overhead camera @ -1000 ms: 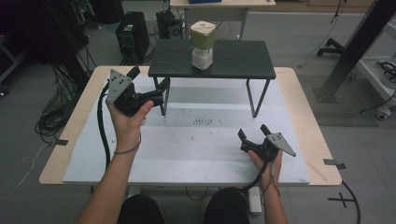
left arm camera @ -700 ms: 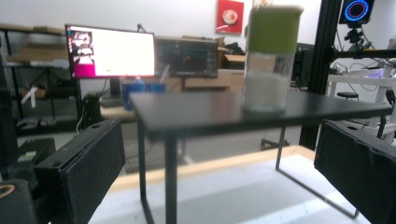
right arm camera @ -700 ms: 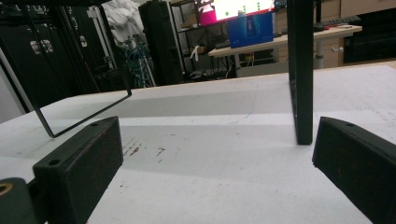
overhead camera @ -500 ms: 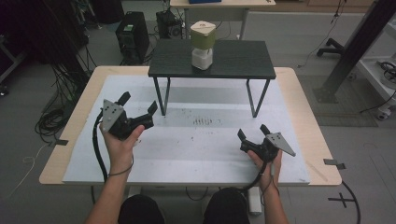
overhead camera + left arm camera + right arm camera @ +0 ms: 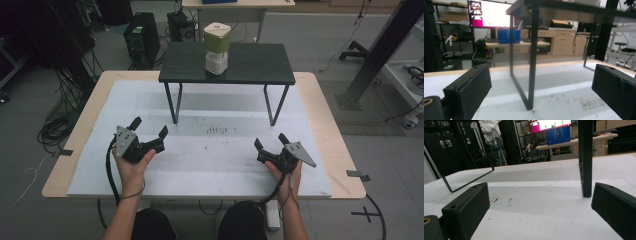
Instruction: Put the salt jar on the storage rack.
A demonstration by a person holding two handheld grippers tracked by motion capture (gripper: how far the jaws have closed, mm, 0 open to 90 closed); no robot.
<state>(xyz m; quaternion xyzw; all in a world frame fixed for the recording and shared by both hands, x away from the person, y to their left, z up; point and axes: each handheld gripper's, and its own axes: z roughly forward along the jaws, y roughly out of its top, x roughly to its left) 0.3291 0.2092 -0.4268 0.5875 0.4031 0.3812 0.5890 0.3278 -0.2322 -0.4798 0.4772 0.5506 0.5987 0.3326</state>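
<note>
A small black stand (image 5: 250, 62) rests on the white mat (image 5: 210, 155) at the back of the table. On its top stands a container (image 5: 217, 47) with an olive-green upper part and a white base. My left gripper (image 5: 149, 126) is held low over the mat at front left, open and empty, facing the stand's left legs (image 5: 532, 62). My right gripper (image 5: 270, 141) rests at front right, open with nothing between its jaws, and looks toward the stand's right leg (image 5: 585, 157). In each gripper view, the left gripper (image 5: 541, 75) and right gripper (image 5: 540, 197) jaws stand wide apart.
The mat covers most of a wooden tabletop (image 5: 325, 115). Dark smudges (image 5: 220, 130) mark the mat's middle. Computer towers (image 5: 142, 35) and cables (image 5: 60, 115) sit on the floor behind and left. A desk with a blue box (image 5: 509, 35) and monitor (image 5: 491, 12) stands beyond.
My left gripper has drawn back from beside the stand's left legs toward the person and dropped lower over the mat. The right gripper has stayed put.
</note>
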